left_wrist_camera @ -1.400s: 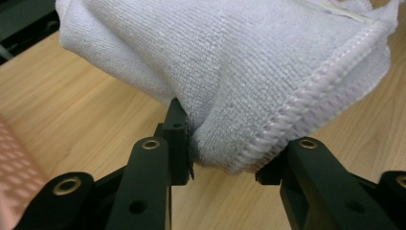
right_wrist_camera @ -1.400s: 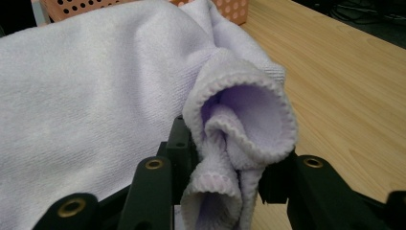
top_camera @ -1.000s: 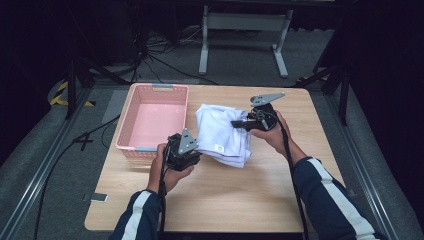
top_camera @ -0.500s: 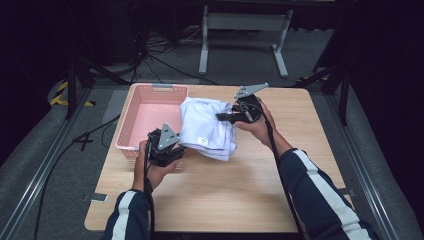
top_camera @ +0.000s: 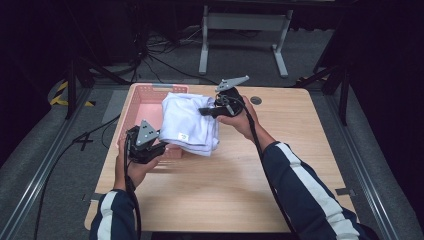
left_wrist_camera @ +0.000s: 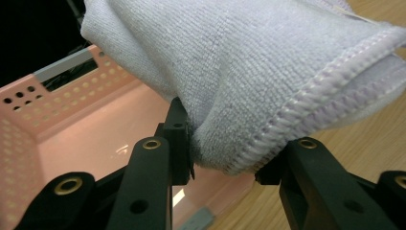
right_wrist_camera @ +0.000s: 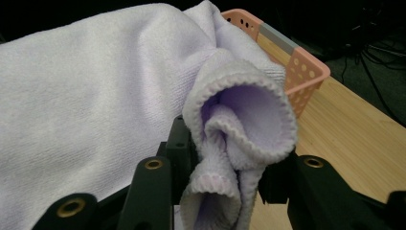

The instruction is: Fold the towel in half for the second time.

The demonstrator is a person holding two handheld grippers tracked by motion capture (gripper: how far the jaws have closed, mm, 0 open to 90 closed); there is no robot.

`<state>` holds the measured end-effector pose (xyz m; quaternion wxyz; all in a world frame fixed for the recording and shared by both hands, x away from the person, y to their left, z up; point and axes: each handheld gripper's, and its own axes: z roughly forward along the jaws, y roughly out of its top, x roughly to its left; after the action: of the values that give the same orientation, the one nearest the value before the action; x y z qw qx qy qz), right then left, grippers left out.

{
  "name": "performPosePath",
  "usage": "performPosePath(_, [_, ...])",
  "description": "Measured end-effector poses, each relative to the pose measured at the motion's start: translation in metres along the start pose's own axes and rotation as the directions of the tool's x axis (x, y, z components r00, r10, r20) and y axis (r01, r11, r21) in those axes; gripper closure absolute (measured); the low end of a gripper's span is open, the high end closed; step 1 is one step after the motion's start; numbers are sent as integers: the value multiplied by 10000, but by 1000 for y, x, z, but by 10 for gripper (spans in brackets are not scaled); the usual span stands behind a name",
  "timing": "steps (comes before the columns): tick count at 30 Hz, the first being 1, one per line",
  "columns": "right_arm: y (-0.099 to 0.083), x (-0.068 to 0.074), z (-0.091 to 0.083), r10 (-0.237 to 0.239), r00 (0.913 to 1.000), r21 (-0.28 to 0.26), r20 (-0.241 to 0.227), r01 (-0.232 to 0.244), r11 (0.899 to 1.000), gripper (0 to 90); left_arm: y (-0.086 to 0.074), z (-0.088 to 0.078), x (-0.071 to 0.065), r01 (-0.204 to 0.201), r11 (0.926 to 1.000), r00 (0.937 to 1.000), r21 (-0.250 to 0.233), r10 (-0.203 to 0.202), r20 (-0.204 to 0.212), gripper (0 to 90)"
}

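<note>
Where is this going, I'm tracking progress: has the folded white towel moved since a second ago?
Yes. The folded white towel, held by both grippers, has shifted left from the wooden table middle and now overhangs the pink plastic basket.

Nothing legible anywhere here: the small tag on the folded white towel [top_camera: 189, 123] is too tiny to read.

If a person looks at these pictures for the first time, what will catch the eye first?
First, the folded white terry towel, held in the air between the two grippers, partly above the pink perforated plastic basket at the left of the light wooden table. The left gripper clamps its stitched near edge, and the right gripper pinches a bunched corner.
</note>
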<state>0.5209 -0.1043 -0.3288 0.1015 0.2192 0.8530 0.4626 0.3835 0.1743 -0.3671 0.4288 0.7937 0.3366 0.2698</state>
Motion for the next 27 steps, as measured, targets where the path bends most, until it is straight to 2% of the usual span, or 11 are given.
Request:
performPosePath(7, [16, 8, 18, 39, 9999, -46, -136, -40, 10000, 632, -3, -14, 16, 261, 9997, 9993, 11, -261, -258, 658])
performPosePath(12, [23, 11, 27, 40, 9999, -66, -158, -41, 10000, 631, -8, -18, 26, 251, 9995, 9988, 175, -244, -421, 658])
performPosePath(13, [28, 12, 37, 75, 9998, -21, -188, -75, 10000, 631, -11, -19, 33, 443, 9988, 9978, 191, -433, -506, 658])
performPosePath(17, [35, 14, 49, 57, 9999, 72, -104, -56, 10000, 630, -15, -21, 40, 441, 9984, 9965, 365, -414, -725, 658])
performPosePath(18, [38, 15, 57, 107, 9998, 104, -154, -105, 9999, 630, -16, -22, 42, 447, 9983, 9961, 364, -418, -774, 658])
performPosePath(21, [41, 16, 66, 164, 9997, 106, -175, -163, 9998, 630, -21, -24, 53, 639, 9970, 9939, 443, -596, -929, 658])
performPosePath(25, [45, 20, 83, 203, 9997, 153, -141, -201, 9997, 628, -29, -23, 63, 670, 9958, 9916, 630, -594, -1151, 658])
performPosePath(27, [45, 20, 90, 270, 9994, 132, -215, -267, 9996, 628, -33, -23, 67, 869, 9943, 9895, 625, -788, -1213, 657])
